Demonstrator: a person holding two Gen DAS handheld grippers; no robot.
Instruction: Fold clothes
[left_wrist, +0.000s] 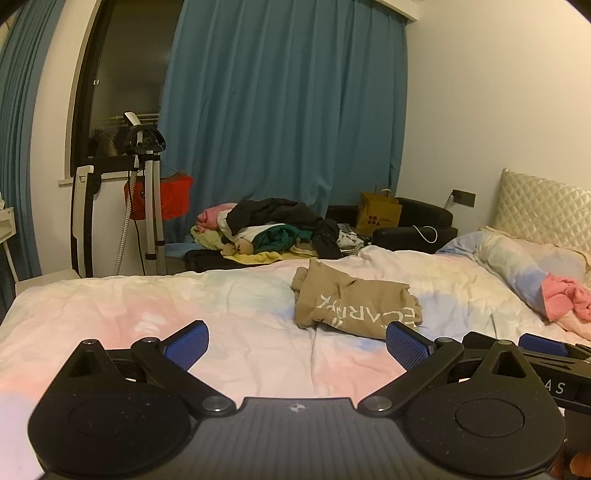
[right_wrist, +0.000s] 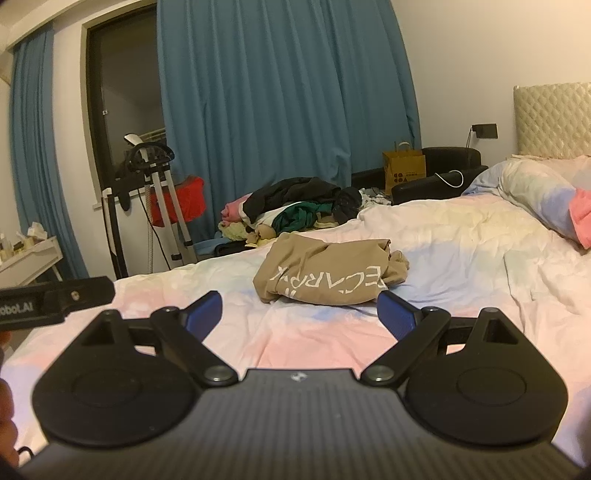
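Blue curtains (left_wrist: 288, 110) hang behind a bed (left_wrist: 110, 314) spread with a pastel pink-and-blue cover, as we look out from the left wrist. Our left claw (left_wrist: 297, 343) is low over the cover, its blue pads spread wide with nothing between them. Ahead and slightly right lies the tan garment (left_wrist: 351, 306), crumpled, white lettering showing upside down. A heap of mixed clothes (left_wrist: 273, 229) sits beyond the far edge of the bed, and a pink item (left_wrist: 565, 299) rests by the pillow.

From the right wrist, we see the same tan garment (right_wrist: 328, 273) nearly dead ahead, just past our right claw (right_wrist: 299, 314), whose jaws also stand wide apart and empty. The other device pokes in at the left edge.

We judge the folding has not begun: both claws are poised for the first reach. The next move calls for pinching the fabric's edges or corners and spreading it flat before any fold.
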